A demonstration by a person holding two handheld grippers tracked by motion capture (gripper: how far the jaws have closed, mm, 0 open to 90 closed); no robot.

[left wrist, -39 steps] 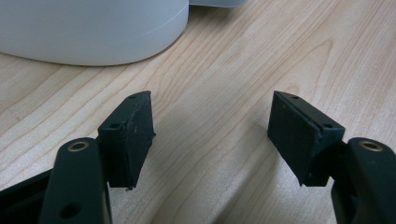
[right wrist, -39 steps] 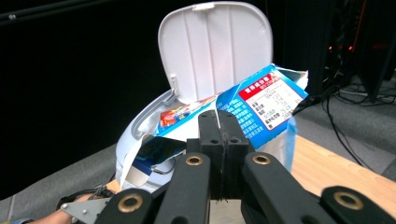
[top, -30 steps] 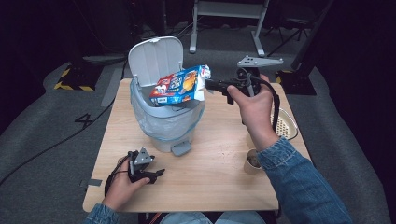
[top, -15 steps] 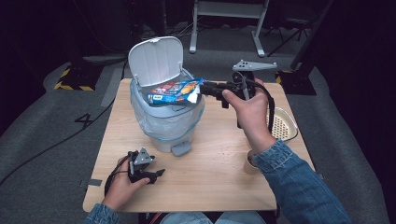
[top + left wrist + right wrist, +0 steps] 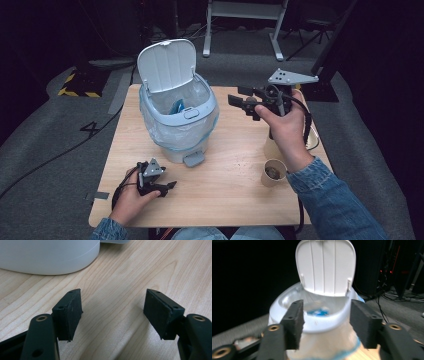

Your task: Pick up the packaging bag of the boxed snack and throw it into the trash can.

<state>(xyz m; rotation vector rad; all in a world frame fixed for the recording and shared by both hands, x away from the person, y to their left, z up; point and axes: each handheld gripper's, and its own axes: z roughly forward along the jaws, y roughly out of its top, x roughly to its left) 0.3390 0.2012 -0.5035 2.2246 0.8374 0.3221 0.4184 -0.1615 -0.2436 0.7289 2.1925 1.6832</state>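
The snack packet (image 5: 177,106) lies down inside the lined bin (image 5: 178,131), a sliver of blue showing under the raised lid (image 5: 166,64), and the right gripper (image 5: 239,100) hangs just beside the bin's rim, level with it, off to the right in the high view. Its jaws have just been opening and there's nothing between them: the right gripper view looks straight through the gap at the bin mouth, the packet (image 5: 318,312) a blurred blue patch beyond the rim. Packet and gripper are apart, no contact. Over at the near left corner of the table (image 5: 227,187), the left gripper (image 5: 169,186) rests low on the wood, jaws spread wide and empty, with the bin's white base (image 5: 47,255) just ahead of them. Most of the packet is hidden by the bin wall and the liner, so its print can't be read. A paper cup (image 5: 273,172) stands by the right forearm, what's in it too small to tell.
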